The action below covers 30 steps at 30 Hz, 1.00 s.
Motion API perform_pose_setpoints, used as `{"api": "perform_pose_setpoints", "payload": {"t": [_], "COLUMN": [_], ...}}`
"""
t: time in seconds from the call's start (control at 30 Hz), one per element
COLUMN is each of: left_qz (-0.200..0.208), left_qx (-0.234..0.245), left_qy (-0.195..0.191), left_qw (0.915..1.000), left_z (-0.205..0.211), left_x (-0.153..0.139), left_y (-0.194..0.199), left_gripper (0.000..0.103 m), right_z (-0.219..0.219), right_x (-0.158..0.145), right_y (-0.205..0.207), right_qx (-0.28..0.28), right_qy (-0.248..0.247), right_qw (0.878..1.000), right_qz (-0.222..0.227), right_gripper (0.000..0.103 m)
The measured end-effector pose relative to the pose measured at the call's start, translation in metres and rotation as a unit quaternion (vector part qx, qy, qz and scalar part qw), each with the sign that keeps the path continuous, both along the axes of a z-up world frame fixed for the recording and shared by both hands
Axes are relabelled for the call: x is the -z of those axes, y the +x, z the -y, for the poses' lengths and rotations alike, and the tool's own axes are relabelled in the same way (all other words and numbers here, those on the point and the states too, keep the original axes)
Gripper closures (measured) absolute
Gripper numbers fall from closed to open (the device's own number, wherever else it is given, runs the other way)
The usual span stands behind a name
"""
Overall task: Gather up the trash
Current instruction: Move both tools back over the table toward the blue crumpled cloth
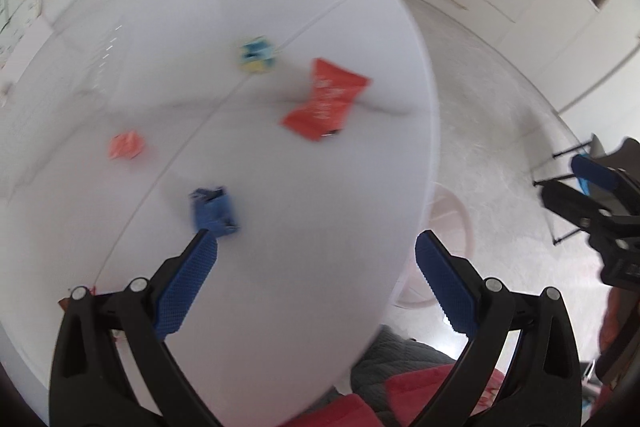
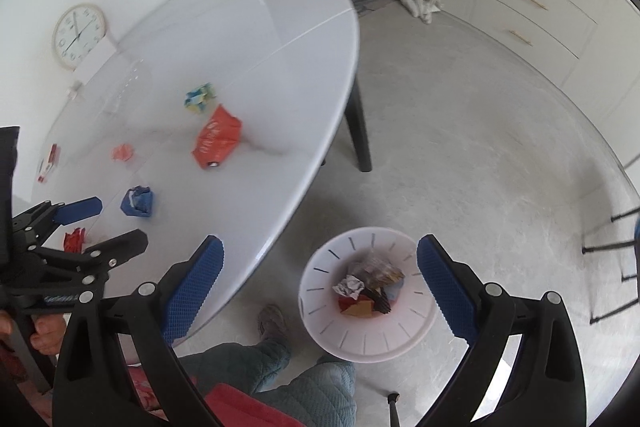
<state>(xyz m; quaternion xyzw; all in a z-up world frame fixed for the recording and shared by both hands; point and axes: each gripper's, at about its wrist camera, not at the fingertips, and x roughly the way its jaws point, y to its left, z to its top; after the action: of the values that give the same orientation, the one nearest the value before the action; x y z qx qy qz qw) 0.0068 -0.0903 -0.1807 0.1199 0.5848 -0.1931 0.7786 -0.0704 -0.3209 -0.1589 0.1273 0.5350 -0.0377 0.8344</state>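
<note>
Left claw [image 1: 316,239]: spread wide, nothing between its blue pads, hanging over the near part of the white round desk [image 1: 320,187]; its left fingertip [image 1: 202,239] sits just beside the crumpled blue wrapper [image 1: 214,211], though the blurred view does not settle whether they touch. Right claw [image 2: 320,243]: also wide open and empty, held off the desk edge above the white slotted bin [image 2: 320,331] on the floor. Bin contents: crumpled paper and several wrappers, so the task looks partly done. Trash left on the desk, seen from the right wrist: blue wrapper [image 2: 138,202], nearest the left claw; small pink-orange scrap [image 2: 123,151], farther in; large red snack packet [image 2: 216,141], towards the middle; blue-and-yellow crumpled piece [image 2: 200,98], just beyond the packet; red scrap [image 2: 74,241], close to the near rim beside the left claw [image 2: 108,223]; red-and-white item [image 2: 48,163] at the far left, too small to name. Step in hand, as judged: left claw taking the blue wrapper. Handling advice: shift the claw so the wrapper lies centred between both pads rather than at one fingertip, lower until the tips nearly brush the desk, close firmly, since crumpled foil springs and slips. Lift clear before swinging towards the bin, which stands low off the desk's right edge.
</note>
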Motion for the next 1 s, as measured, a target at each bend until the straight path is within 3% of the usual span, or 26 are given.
{"api": "perform_pose_setpoints", "payload": {"t": [0.27, 0.6, 0.7, 0.83, 1.0], "left_qz": [-0.009, -0.041, -0.03, -0.028, -0.032], "left_qx": [-0.056, -0.068, -0.066, -0.062, -0.051], "left_qy": [0.028, 0.031, 0.034, 0.032, 0.027], "left_qw": [0.998, 0.9964, 0.9968, 0.9972, 0.9978], "left_z": [-0.034, -0.04, -0.038, -0.038, -0.042], "left_x": [0.038, 0.069, 0.069, 0.066, 0.064], "left_y": [0.032, 0.052, 0.053, 0.053, 0.053], "left_gripper": [0.009, 0.04, 0.048, 0.067, 0.071], "right_z": [-0.028, -0.047, -0.052, -0.06, -0.069], "right_x": [0.005, 0.019, 0.026, 0.034, 0.047], "right_y": [0.046, 0.08, 0.089, 0.1, 0.117], "right_qx": [-0.053, -0.09, -0.099, -0.097, -0.07], "right_qy": [0.002, 0.004, 0.008, 0.028, 0.061], "right_qw": [0.999, 0.996, 0.995, 0.994, 0.994], "right_qz": [-0.002, -0.015, -0.025, -0.034, -0.053], "right_gripper": [0.006, 0.006, 0.006, 0.006, 0.006]}}
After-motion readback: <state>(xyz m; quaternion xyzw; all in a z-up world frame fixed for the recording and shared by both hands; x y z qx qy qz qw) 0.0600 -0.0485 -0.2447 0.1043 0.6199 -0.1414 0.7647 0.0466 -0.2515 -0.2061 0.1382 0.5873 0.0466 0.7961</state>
